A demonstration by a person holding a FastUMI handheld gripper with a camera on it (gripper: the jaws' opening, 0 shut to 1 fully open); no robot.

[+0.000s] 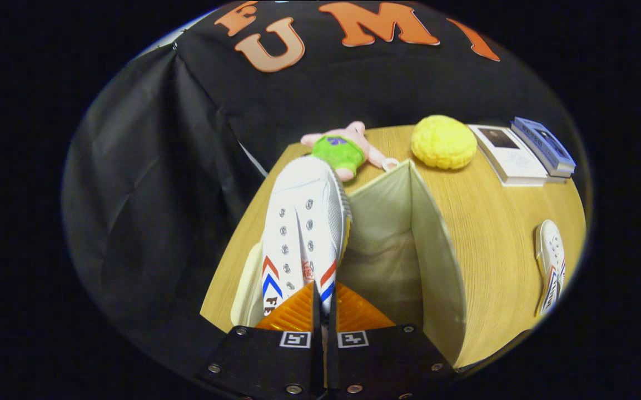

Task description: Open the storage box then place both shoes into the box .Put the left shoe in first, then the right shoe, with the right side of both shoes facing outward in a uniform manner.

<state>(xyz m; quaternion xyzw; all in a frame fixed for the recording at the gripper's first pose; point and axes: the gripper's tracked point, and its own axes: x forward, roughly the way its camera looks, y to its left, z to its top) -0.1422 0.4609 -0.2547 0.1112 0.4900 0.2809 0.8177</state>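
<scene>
A white canvas shoe with red and blue chevrons hangs toe-forward over the open beige storage box, along its left side. My gripper is shut on the shoe's heel end, both fingers pressed on the thin fabric. The box stands open on the wooden table; its cloth-lined inside is bare on the right. The second white shoe lies on the table well to the right of the box.
Beyond the box lie a plush toy in a green shirt, a yellow knobbly ball and stacked books. The table's left edge runs close beside the box, with black cloth below it.
</scene>
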